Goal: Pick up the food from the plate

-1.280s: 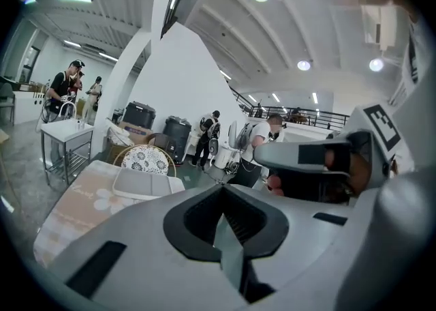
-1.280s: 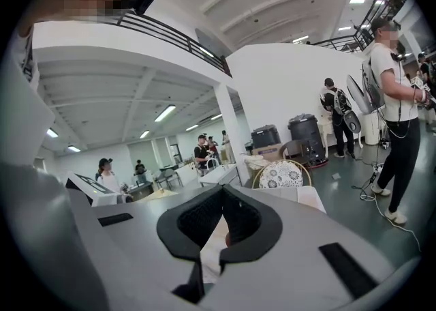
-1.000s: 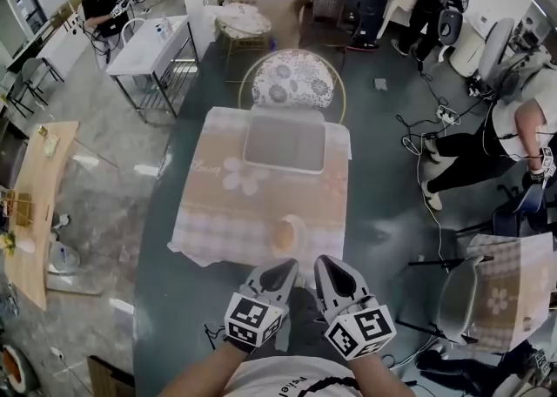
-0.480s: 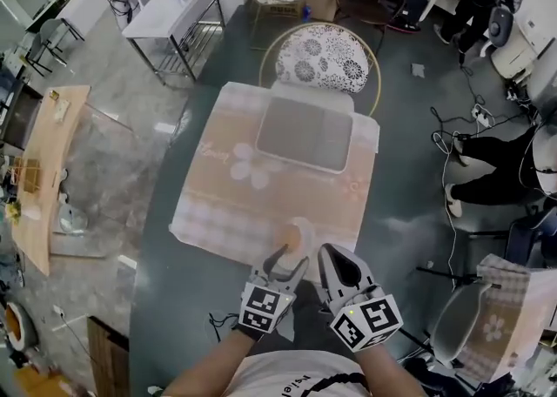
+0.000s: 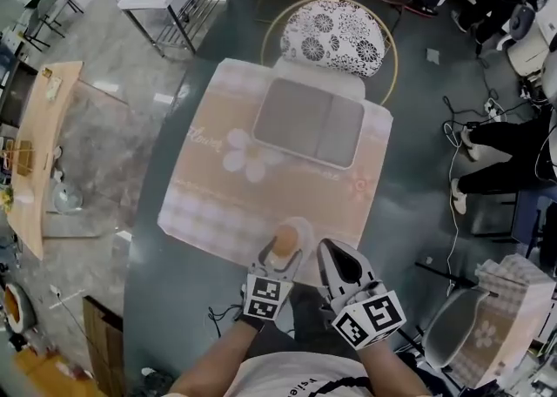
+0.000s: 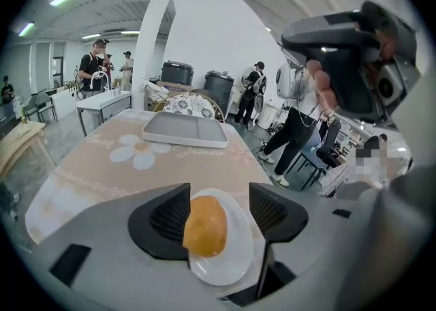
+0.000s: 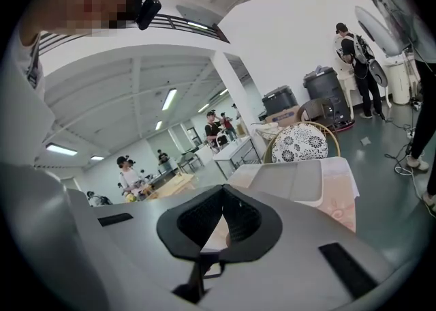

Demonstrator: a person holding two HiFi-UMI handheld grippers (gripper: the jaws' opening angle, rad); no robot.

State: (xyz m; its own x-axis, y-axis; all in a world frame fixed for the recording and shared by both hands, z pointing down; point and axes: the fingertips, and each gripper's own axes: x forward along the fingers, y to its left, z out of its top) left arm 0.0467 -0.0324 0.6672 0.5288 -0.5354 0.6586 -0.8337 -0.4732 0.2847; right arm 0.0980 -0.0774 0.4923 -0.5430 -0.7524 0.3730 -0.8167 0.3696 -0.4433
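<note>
A round orange-yellow piece of food (image 6: 204, 226) lies on a small white plate (image 6: 235, 252) at the near edge of the table. My left gripper (image 6: 219, 202) straddles it and its jaws are opening. The food sits close against the left pad, with a clear gap to the right pad. In the head view the food (image 5: 285, 238) shows between the left gripper's (image 5: 283, 253) fingers on the plate (image 5: 302, 230). My right gripper (image 5: 329, 249) hovers just right of the plate, shut and empty. In the right gripper view the right gripper (image 7: 223, 197) has its pads meeting at the tips.
A pink flowered cloth (image 5: 226, 186) covers the table, with a grey two-part tray (image 5: 309, 123) at its far side. A patterned round chair (image 5: 331, 34) stands behind it. People and cables are to the right, and other tables to the left.
My left gripper has moved forward to the plate and its jaws have gone from shut to spread around the food. The right gripper stays shut beside it.
</note>
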